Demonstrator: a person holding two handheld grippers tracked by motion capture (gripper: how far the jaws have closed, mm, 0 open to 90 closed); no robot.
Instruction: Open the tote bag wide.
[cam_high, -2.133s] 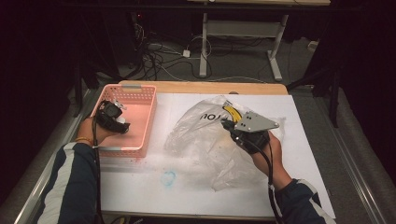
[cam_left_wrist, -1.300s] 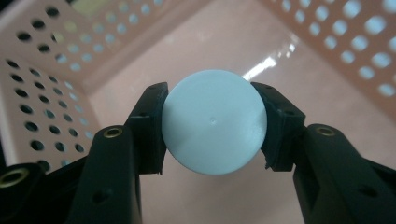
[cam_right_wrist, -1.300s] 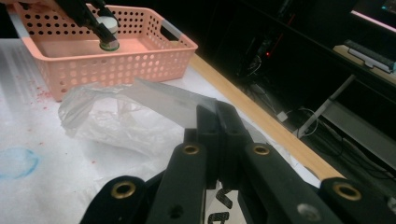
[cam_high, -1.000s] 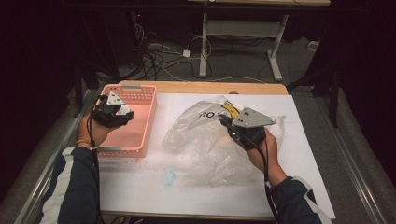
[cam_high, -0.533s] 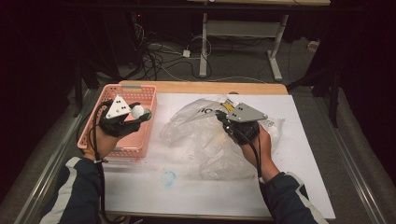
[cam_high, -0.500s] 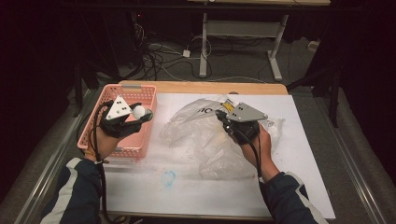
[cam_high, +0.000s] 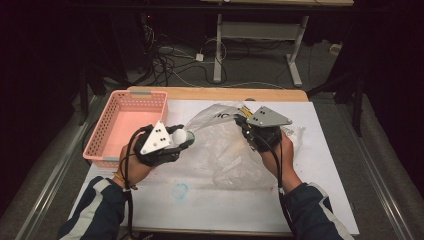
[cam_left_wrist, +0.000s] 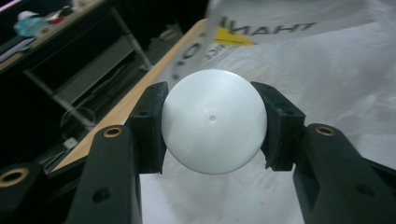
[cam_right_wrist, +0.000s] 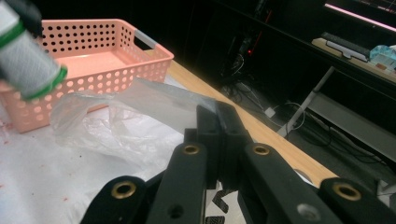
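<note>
My left gripper (cam_high: 186, 136) is shut on a white object with a round end (cam_high: 179, 135), which looks like a smooth white dome (cam_left_wrist: 214, 121) between the pads. It hovers just right of the pink basket (cam_high: 145, 93), close to the mouth of a clear plastic bag (cam_high: 227, 150). From the right gripper view the object (cam_right_wrist: 25, 56) is a pale cylinder with green bands. My right gripper (cam_high: 242, 122) is shut on the bag's upper edge (cam_right_wrist: 154, 100) and holds it raised off the table.
The pink perforated basket (cam_right_wrist: 107, 70) stands at the table's left, with no contents visible. A white sheet with a blue ring mark (cam_high: 180, 190) covers the table. Cables and desk legs lie on the dark floor beyond the far edge.
My left hand has carried the white object rightward, from over the basket to the bag's mouth. The right gripper has kept its hold on the bag, nearly still.
</note>
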